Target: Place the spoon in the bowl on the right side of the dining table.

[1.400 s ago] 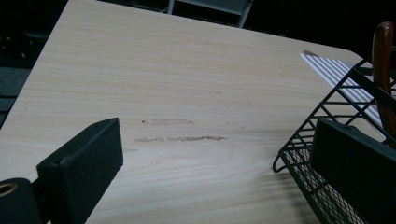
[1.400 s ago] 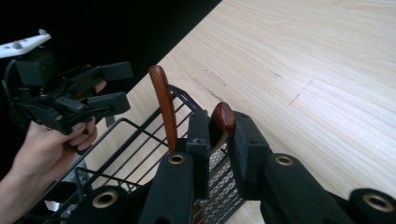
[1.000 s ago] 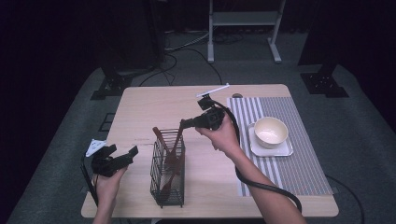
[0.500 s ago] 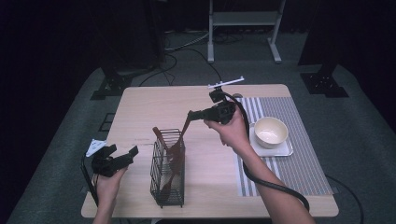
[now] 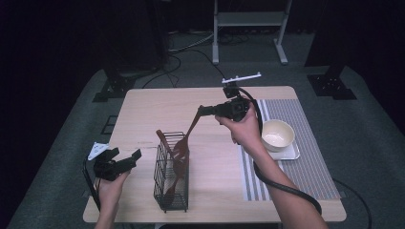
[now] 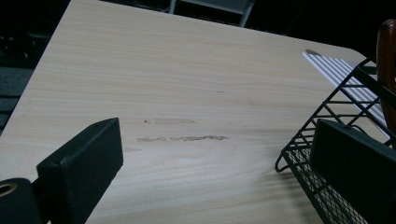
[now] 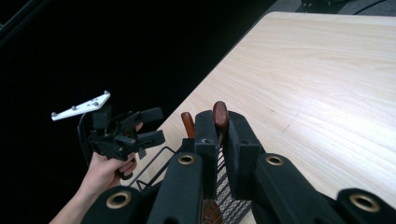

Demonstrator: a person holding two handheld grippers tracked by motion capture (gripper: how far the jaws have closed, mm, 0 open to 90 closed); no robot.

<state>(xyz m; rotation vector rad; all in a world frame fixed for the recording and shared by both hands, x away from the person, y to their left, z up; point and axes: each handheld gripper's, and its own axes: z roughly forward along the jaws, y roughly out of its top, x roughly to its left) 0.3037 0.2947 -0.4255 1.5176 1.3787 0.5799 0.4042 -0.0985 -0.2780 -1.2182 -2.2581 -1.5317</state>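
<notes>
a: the table (image 5: 157,107) is pale smooth wood. what sits in the black wire basket (image 5: 171,183)?
b: brown wooden utensils. the right gripper (image 5: 201,111) is clamped on a wooden slotted spatula (image 5: 180,149), blade inside the basket. the left gripper (image 5: 136,155) has jaws apart.

high: overhead, forward-down | gripper views: close, low | shared: table (image 5: 157,114)

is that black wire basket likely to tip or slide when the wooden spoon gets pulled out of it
Probably some. The wire basket looks tall, narrow and thin-wired, so likely light and apt to tip. It stands free on smooth table; the left gripper is open beside it, not steadying. The wooden spoon, held slanted by the right gripper, could drag its rim.
</notes>
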